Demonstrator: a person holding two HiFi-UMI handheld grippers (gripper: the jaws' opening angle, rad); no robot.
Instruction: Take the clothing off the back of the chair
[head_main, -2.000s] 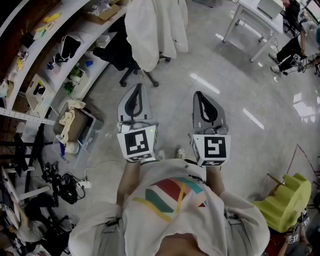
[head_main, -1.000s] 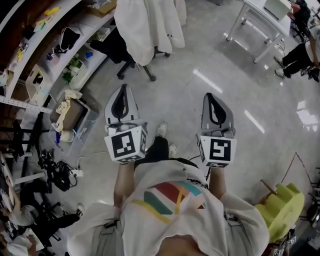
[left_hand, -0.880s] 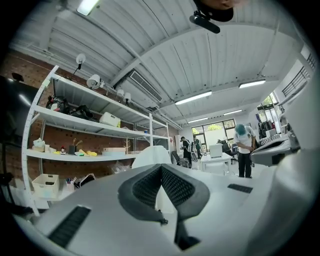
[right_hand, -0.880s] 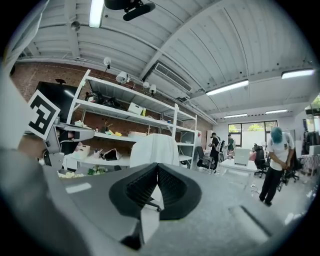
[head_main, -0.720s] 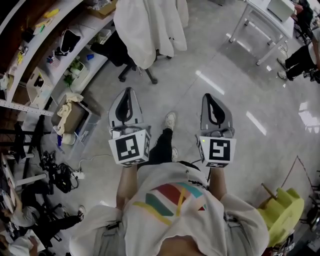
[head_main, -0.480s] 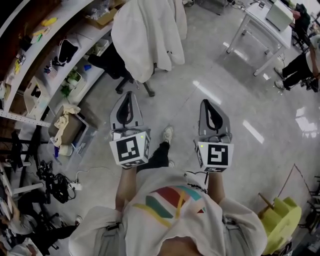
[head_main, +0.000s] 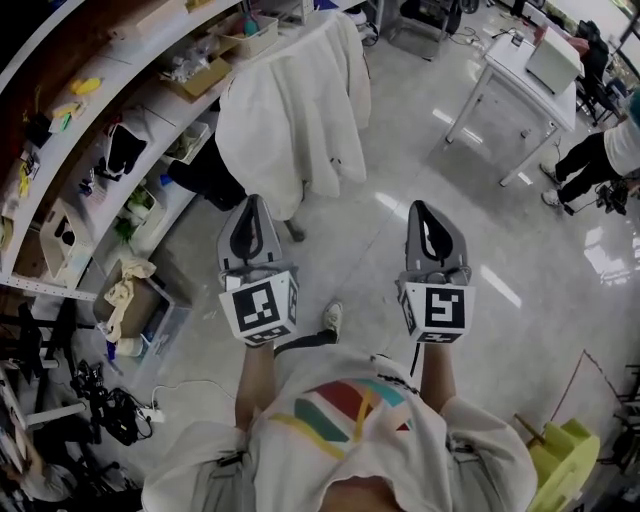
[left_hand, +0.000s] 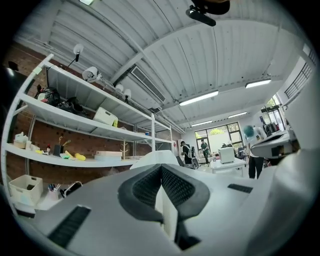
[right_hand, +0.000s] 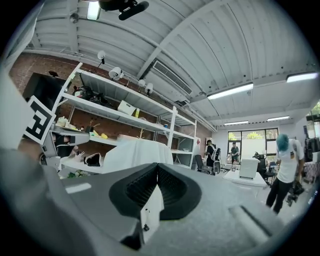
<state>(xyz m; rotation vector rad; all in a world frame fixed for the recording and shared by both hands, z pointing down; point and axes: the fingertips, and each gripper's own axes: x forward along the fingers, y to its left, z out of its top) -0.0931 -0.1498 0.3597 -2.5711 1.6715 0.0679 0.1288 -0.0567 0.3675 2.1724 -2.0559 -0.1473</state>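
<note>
Clothing, a white garment, hangs draped over the back of the black chair, which stands against the shelves. Both grippers are short of the chair and touch nothing. The left gripper points toward the garment's lower hem, and the right gripper is farther off to the chair's side, over the floor. Each pair of jaws is pressed together with nothing between (the pads meet in both gripper views), and the white cloth lies beyond the tips.

Open floor ahead; shelving hard beside the chair, table far right
</note>
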